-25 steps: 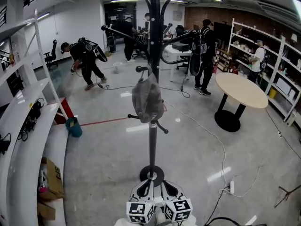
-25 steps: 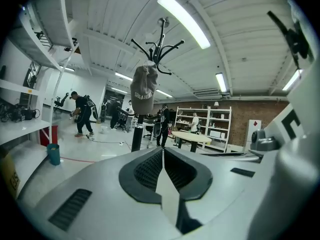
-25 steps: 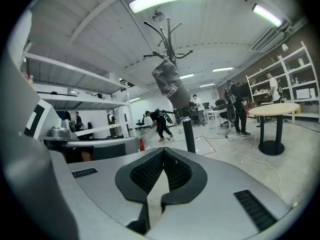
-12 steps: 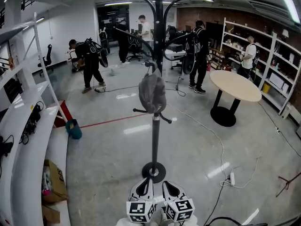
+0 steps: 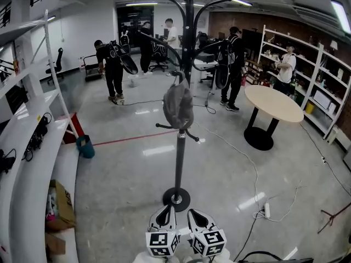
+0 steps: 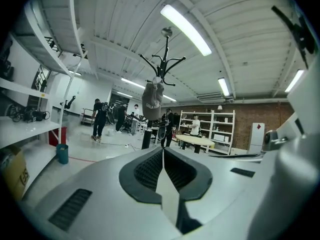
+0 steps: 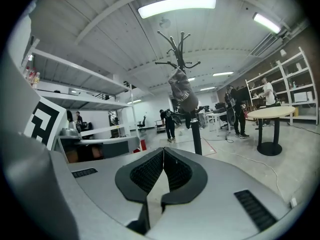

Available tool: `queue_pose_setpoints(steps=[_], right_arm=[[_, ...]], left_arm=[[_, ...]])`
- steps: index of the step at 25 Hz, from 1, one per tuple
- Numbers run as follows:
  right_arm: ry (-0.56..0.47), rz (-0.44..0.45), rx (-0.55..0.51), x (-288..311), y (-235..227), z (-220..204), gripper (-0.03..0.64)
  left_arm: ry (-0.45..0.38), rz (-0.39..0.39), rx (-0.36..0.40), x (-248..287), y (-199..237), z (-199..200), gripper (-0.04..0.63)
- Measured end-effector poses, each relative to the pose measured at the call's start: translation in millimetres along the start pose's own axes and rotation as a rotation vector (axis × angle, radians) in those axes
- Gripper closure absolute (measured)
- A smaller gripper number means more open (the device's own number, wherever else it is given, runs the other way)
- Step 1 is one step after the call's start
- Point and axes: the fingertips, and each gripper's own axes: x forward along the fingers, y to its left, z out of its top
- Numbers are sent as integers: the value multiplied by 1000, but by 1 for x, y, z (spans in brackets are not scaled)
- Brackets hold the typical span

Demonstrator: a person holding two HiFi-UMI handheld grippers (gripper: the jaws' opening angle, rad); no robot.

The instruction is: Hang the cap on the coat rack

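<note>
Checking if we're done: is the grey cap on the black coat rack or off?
On. The grey cap hangs from the black coat rack, well above its base.

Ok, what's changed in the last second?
The person in black at back left has straightened from a bend. The cap hangs on the coat rack as before, and the left gripper and right gripper stay shut, empty, low before the rack's base.

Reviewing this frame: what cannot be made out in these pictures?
- Head view: the cap hides how it catches on the coat rack.
- Head view: the rack's top is cut off by the upper edge.
- Left gripper view: print on the cap is too small to read.
</note>
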Motion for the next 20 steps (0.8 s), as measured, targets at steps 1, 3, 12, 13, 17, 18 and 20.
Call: queue_pose_setpoints(steps=[1,3,12,13,17,18,20], right_arm=[[-1,7,-1,-1,-1,1,606],[-9,17,-7,-3,-3,4,606],[-24,41,-43,-2,-10,14,607],[-21,40,-54,-1,-10,14,607],[-22,37,-63,-2,-13,14,607],[-23,34,-61,-3,-14,14,607],[-22,26,-62,-5,-16,14,607]], left_arm=[[-1,1,-1,0,-2,0,584],[-10,2,4,0,-6,3,584],[-37,11,22,4,-17,13,584],[-40,12,22,5,-17,14,584],[-48,16,28,5,-19,16,584],[-50,15,30,5,-20,16,584],[-51,14,30,4,-22,16,584]])
